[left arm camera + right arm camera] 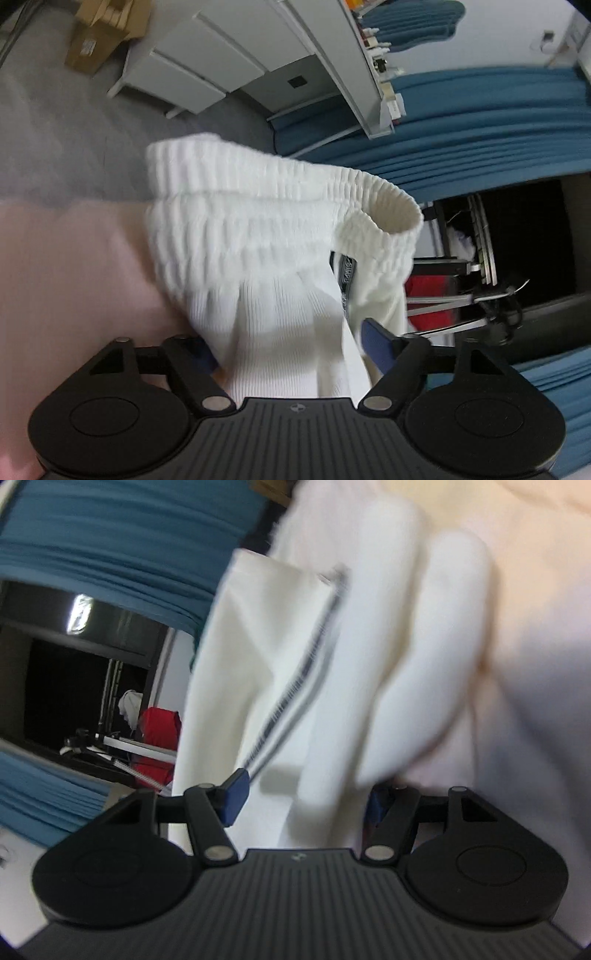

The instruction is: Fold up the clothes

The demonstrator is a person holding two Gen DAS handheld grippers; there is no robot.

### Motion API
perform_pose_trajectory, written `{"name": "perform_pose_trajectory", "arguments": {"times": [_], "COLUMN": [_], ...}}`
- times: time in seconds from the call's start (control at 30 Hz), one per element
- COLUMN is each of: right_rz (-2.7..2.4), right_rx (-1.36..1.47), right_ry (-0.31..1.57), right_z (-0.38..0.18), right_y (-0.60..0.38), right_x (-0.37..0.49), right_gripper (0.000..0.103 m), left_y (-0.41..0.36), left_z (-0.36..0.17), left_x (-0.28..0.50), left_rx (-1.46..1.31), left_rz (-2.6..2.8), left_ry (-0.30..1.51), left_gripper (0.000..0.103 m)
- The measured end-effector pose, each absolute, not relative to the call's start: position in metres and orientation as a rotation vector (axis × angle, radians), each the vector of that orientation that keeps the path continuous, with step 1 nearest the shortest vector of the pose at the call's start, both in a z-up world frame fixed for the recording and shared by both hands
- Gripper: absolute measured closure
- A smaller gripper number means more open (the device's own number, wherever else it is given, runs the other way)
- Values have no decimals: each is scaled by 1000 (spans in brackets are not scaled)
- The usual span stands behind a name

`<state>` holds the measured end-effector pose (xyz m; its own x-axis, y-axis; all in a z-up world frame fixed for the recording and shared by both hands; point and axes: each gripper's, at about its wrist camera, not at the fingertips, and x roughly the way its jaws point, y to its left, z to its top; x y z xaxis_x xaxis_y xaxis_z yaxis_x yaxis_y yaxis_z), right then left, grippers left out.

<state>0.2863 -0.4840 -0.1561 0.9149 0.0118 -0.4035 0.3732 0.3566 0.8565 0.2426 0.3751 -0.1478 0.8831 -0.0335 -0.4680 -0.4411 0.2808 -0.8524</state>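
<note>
A white ribbed garment [258, 240] with a gathered elastic waistband [258, 173] rises in front of my left gripper [290, 349]. Its cloth fills the space between the blue pads [376, 343], which press on it from both sides. A black label strip [346, 275] shows inside the waist. In the right wrist view, the same white garment [388, 646] is bunched in thick folds, with a dark striped tape [295, 686] along one seam. My right gripper [306, 801] is shut on that bundle; its right pad is mostly hidden by cloth.
A pink surface [74, 277] lies under the garment, pale in the right wrist view [535, 572]. Beyond it are grey floor, a white drawer cabinet [207, 62], a cardboard box [99, 33], blue curtains [480, 122], and a dark opening with something red [159, 734].
</note>
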Motion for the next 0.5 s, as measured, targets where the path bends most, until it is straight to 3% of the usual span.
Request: {"name": "perform_pose_trajectory", "arguments": {"times": [0.03,0.07,0.1,0.17,0.27,0.5], "right_rz": [-249,-263,-279,-309,-339,-328], "right_rx": [1160,1148,1137,1116,1088,1154], "right_ry": [359,360,363,368,357,354], "right_z": [-154,-153,-153,-151,-139,-117], "right_y": [-485,-488,-491,-498,-496,-496], "right_x": [290,292,294,297,293,259], "right_gripper": [43,55,75,84,88,89], "left_y": [374,373,372,374,378,379], "left_z": [-147,-145,-144,-139,-129,-76], "left_x": [247,249,251,250,245,201], "left_rx": [-1239,-1219,-1203,-1178,-1227,-1225], "left_rz": [285,283,280,275,240,189], "left_ry": [451,456,459,465,446,460], "left_gripper": [45,53,58,79,86,89]}}
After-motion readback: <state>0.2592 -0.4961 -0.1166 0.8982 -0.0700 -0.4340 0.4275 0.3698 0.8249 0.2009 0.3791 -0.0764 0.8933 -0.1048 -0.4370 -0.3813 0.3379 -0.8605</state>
